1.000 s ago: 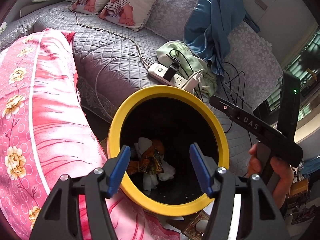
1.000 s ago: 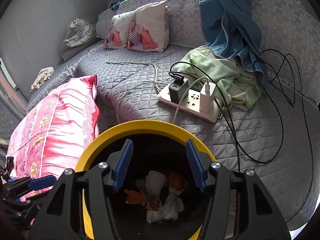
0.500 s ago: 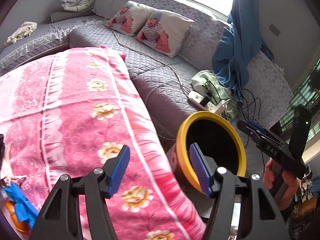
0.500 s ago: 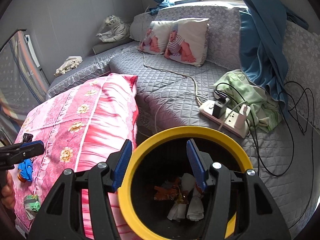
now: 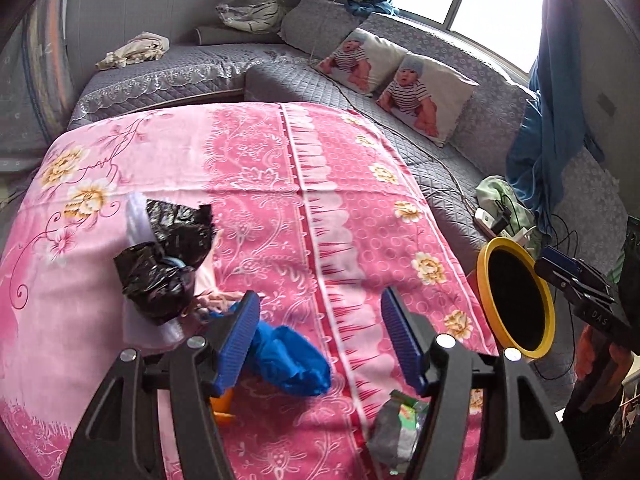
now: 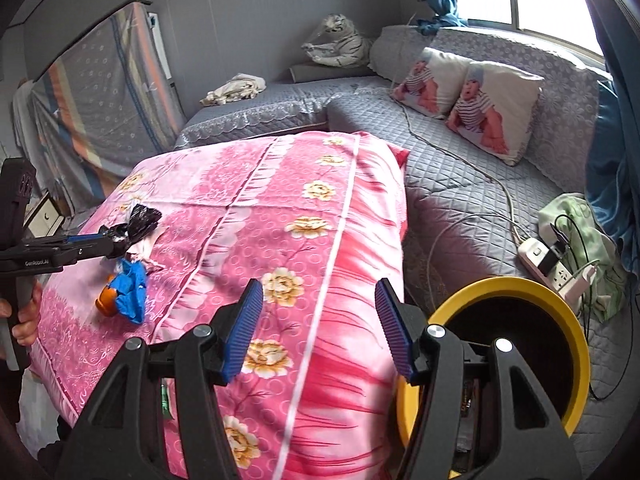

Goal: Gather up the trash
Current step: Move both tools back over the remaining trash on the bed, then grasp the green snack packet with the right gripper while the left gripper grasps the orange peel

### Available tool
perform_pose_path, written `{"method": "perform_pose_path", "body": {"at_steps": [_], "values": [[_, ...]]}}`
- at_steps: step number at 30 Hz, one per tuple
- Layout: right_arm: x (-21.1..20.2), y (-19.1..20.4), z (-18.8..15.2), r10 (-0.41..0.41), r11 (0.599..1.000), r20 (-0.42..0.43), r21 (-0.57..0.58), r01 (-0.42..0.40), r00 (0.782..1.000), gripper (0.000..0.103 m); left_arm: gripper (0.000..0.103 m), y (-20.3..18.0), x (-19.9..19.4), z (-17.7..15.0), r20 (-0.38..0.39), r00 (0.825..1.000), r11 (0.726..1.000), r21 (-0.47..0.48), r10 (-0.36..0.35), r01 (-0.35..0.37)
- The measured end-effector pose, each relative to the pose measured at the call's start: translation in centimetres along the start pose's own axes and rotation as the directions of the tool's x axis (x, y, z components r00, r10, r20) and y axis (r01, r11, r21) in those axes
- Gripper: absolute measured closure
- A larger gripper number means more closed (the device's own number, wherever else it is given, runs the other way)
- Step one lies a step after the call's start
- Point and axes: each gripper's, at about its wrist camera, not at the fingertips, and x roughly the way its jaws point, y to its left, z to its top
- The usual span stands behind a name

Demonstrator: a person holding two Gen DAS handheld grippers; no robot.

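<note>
Trash lies on the pink flowered cloth (image 5: 340, 208): a crumpled blue piece (image 5: 288, 364), a black plastic bag (image 5: 168, 264), an orange item (image 5: 222, 404) and a silvery-green wrapper (image 5: 396, 428). My left gripper (image 5: 320, 320) hovers open above the blue piece, its pads touching nothing. The yellow-rimmed bin (image 6: 500, 284) stands beside the cloth's right edge, its dark inside partly hidden. My right gripper (image 6: 318, 320) is open and empty over the cloth next to the bin. In the right wrist view the left gripper (image 6: 112, 242) is near the black bag (image 6: 140, 216) and the blue piece (image 6: 130, 288).
A grey quilted sofa (image 6: 460, 184) wraps around the back and right. On it lie a white power strip (image 6: 548, 260) with chargers and trailing cables, a green cloth (image 6: 576, 216) and two printed pillows (image 6: 480, 108). A blue curtain (image 5: 552, 128) hangs at the right.
Both grippers have swung left and up, away from the bin's mouth and over the pink cloth. The trash on the cloth has come into view. The jaws stay open.
</note>
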Motion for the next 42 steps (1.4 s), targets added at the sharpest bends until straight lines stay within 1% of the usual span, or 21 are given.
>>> {"method": "perform_pose_path", "body": {"at_steps": [4,7,8,10,17,22,28,31,35,42], "values": [[0.6,3.5,-0.4,0.056,0.997,-0.025,-0.055,-0.058,0.998,0.048,0.043,3.2,-1.6,-1.8,0.006,1.000,0.999,-0.048,0.017,-0.017],[0.8,5.7,-1.1,0.091,0.991,-0.048,-0.089,-0.095,0.995,0.048,0.043,4.9,-2.6,-3.3,0.008,1.000,0.998,-0.065,0.025,-0.025],[0.8,6.4,-1.4,0.101,0.989,-0.054,-0.099,-0.106,0.993,0.047,0.043,5.2,-2.9,-3.8,0.010,1.000,0.997,-0.068,0.030,-0.029],[0.8,7.4,-2.0,0.127,0.985,-0.066,-0.113,-0.134,0.990,0.043,0.041,5.9,-3.4,-4.6,0.013,0.999,0.997,-0.069,0.030,-0.029],[0.7,10.9,-4.8,0.198,0.962,-0.125,-0.167,-0.217,0.972,0.042,0.040,6.9,-3.7,-7.5,-0.003,0.999,0.998,-0.058,0.039,-0.039],[0.7,12.7,-6.8,0.216,0.947,-0.172,-0.204,-0.250,0.961,0.042,0.040,7.3,-3.1,-8.9,-0.028,0.999,0.998,-0.061,0.030,-0.031],[0.8,14.2,-8.6,0.232,0.931,-0.220,-0.233,-0.282,0.948,0.042,0.040,6.4,-2.1,-9.8,-0.059,0.998,0.999,-0.026,0.023,-0.024],[1.0,14.7,-9.0,0.228,0.927,-0.235,-0.243,-0.285,0.945,0.042,0.040,6.6,-1.4,-9.6,-0.066,0.997,0.999,-0.041,0.025,-0.028],[1.5,15.0,-9.2,0.212,0.925,-0.243,-0.262,-0.274,0.947,0.042,0.040,7.2,-0.6,-9.2,-0.071,0.997,0.998,-0.060,0.034,-0.038],[2.9,14.9,-9.1,0.203,0.925,-0.265,-0.263,-0.273,0.943,0.042,0.040,7.5,0.6,-8.5,-0.079,0.997,0.997,-0.073,0.027,-0.032]]}}
